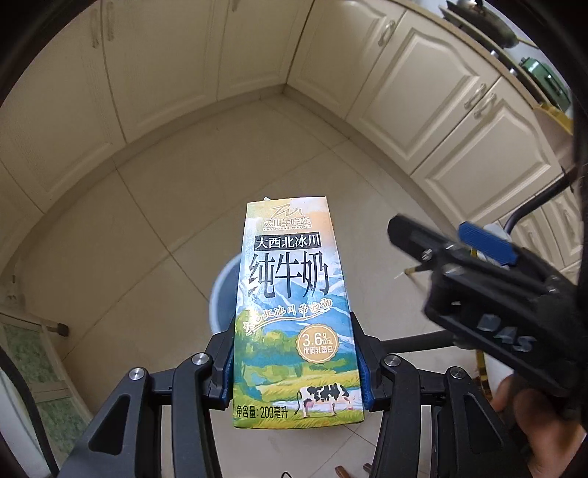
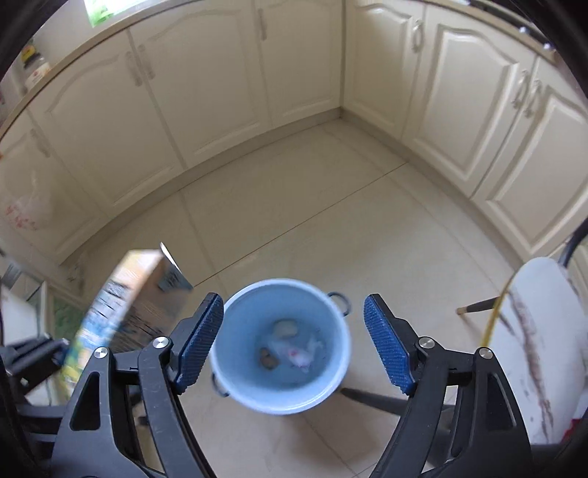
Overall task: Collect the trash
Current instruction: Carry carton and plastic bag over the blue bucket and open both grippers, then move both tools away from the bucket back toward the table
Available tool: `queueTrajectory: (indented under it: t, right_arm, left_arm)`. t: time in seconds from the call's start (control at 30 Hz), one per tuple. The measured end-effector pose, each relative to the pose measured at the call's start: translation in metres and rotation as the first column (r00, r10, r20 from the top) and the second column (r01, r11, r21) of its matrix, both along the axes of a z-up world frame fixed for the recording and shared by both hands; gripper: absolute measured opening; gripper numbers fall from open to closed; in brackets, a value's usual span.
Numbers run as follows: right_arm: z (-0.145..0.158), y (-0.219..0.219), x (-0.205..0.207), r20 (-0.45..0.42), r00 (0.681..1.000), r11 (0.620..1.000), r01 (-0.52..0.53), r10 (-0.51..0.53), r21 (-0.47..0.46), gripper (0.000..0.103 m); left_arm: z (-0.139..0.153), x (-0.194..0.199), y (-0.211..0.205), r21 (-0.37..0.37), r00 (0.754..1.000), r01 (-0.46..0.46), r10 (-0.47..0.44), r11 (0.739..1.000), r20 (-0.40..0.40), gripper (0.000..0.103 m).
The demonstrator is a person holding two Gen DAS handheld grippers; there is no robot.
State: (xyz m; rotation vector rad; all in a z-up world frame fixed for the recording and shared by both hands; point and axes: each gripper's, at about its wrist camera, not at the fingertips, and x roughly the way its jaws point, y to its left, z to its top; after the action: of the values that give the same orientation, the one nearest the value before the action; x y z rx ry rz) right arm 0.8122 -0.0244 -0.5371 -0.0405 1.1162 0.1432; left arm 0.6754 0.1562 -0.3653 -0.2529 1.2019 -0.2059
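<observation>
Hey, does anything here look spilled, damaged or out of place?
Nothing looks spilled. The milk carton is clamped in the left gripper, its top flap sticking up as if opened. The blue bucket on the floor already holds scraps. The right gripper is open and empty.

Both grippers are black linkage frames with silver screws, blue textured fingers (image 2: 386, 342) and white "DAS" lettering.

Setting: home kitchen. Evidence: cream panelled base cabinets (image 2: 228, 92) with metal handles (image 2: 417, 35) run along two walls and meet in a corner, under a countertop edge (image 1: 488, 55). Cookware sits on a stove (image 1: 477, 22) at upper right in the left wrist view. Floor (image 2: 330, 220) is pale glossy tile with visible grout lines.
</observation>
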Motion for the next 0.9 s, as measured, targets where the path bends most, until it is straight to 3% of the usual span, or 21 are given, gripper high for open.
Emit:
queueTrajectory:
  t: [0.07, 0.17, 0.23, 0.33, 0.43, 0.7, 0.9]
  right_arm:
    - [0.003, -0.001, 0.003, 0.018, 1.000, 1.000, 0.023, -0.023, -0.012, 0.095]
    - [0.009, -0.001, 0.006, 0.042, 0.999, 0.999, 0.028, -0.026, -0.041, 0.097]
    - [0.013, -0.002, 0.008, 0.055, 0.998, 0.998, 0.038, -0.035, -0.052, 0.100]
    - [0.016, -0.008, 0.009, 0.050, 0.997, 0.998, 0.051, -0.050, -0.024, 0.101]
    - [0.020, -0.006, 0.009, 0.043, 0.998, 0.999, 0.043, -0.043, -0.003, 0.101]
    - [0.055, 0.025, -0.016, 0.090, 0.992, 0.994, -0.095, 0.090, 0.051, 0.100]
    - [0.130, 0.054, -0.065, 0.266, 0.943, 0.979, -0.204, 0.200, -0.013, 0.103]
  left_arm:
    - [-0.012, 0.015, 0.001, 0.018, 1.000, 0.002, -0.001, 1.000, -0.027, 0.046]
    - [-0.015, 0.029, 0.002, 0.009, 0.999, -0.002, 0.003, 1.000, -0.037, 0.052]
    - [-0.009, 0.034, 0.003, 0.039, 1.000, -0.017, 0.018, 0.999, -0.024, 0.071]
    - [0.007, 0.037, 0.003, 0.063, 0.999, -0.033, 0.032, 0.997, 0.007, 0.073]
    - [0.022, 0.036, 0.012, 0.123, 0.997, -0.077, 0.080, 0.989, -0.019, 0.073]
    - [0.088, 0.008, 0.056, 0.245, 0.963, -0.267, 0.251, 0.932, 0.095, 0.073]
    - [0.159, -0.036, 0.051, 0.236, 0.919, -0.360, 0.300, 0.903, 0.254, 0.076]
